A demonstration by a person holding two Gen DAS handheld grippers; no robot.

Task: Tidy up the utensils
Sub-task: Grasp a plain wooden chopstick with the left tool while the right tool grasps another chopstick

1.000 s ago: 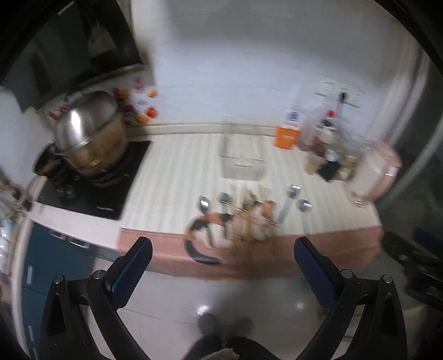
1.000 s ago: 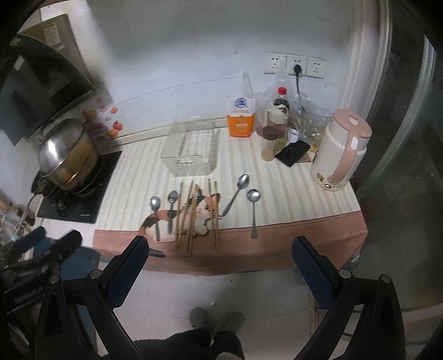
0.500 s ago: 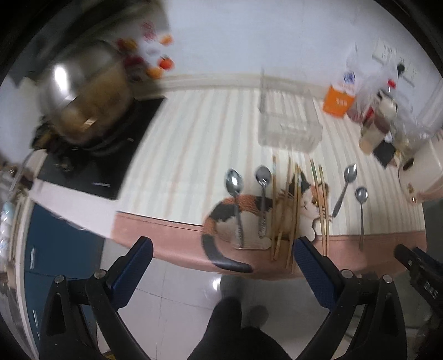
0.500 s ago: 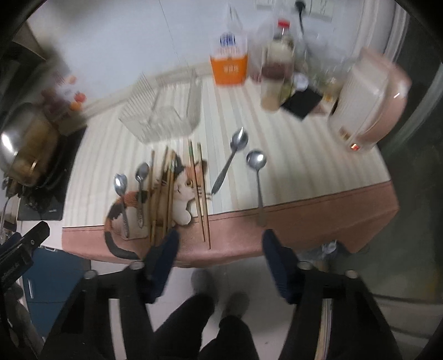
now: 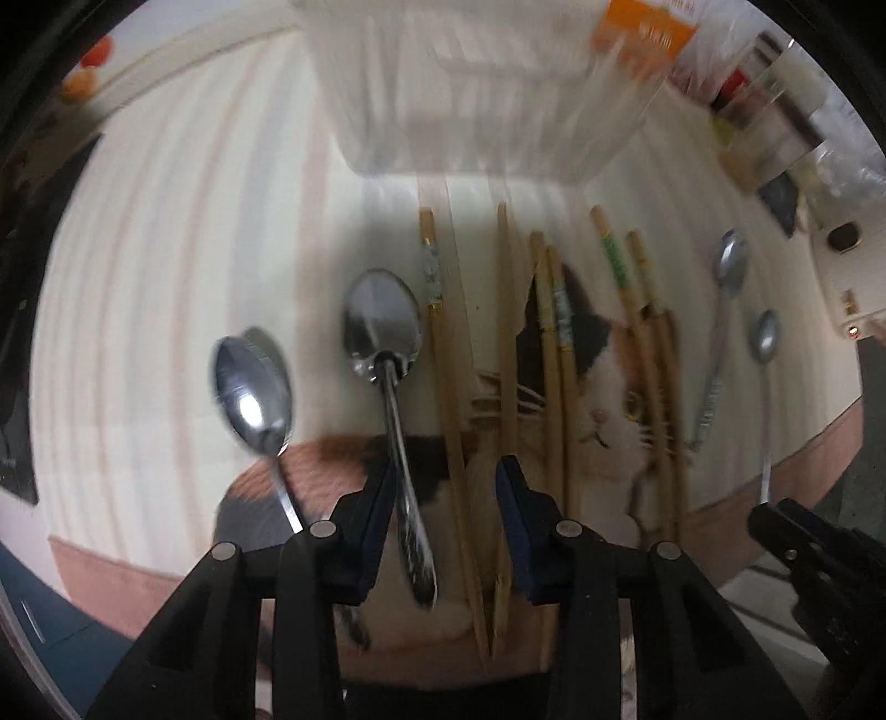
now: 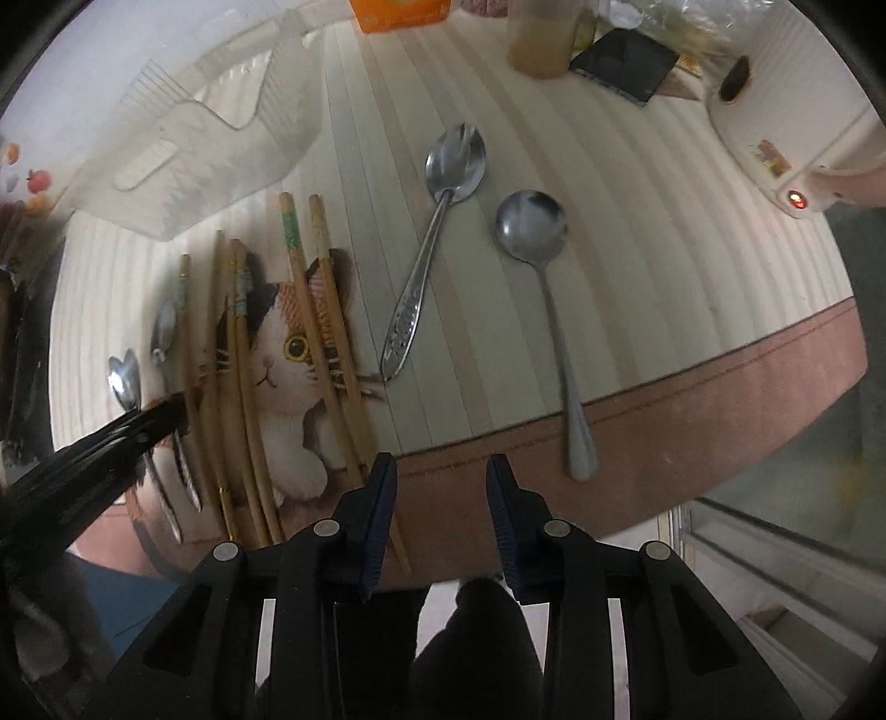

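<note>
Striped counter: spoon (image 5: pixel 398 387) handle between open left gripper (image 5: pixel 443 487); right gripper (image 6: pixel 440 487) open.

Quick count on the worktop: four spoons (image 6: pixel 421 260), looks like eight chopsticks (image 6: pixel 326 343) though a couple overlap so not 100% sure, one clear plastic organizer tray (image 6: pixel 210 149), one cat-print mat (image 6: pixel 288 354), one orange box (image 6: pixel 401 11) along the back edge.

Cream bench cloth (image 6: pixel 637 266) with pale stripes and dusty-pink border, calico cat print (image 6: pixel 288 354) in white, black and orange, silver spoons (image 6: pixel 531 232), tan wooden chopsticks (image 6: pixel 326 310), one green-banded, orange box (image 6: pixel 398 11), blue-padded black hand-held gripper (image 6: pixel 441 498).
</note>
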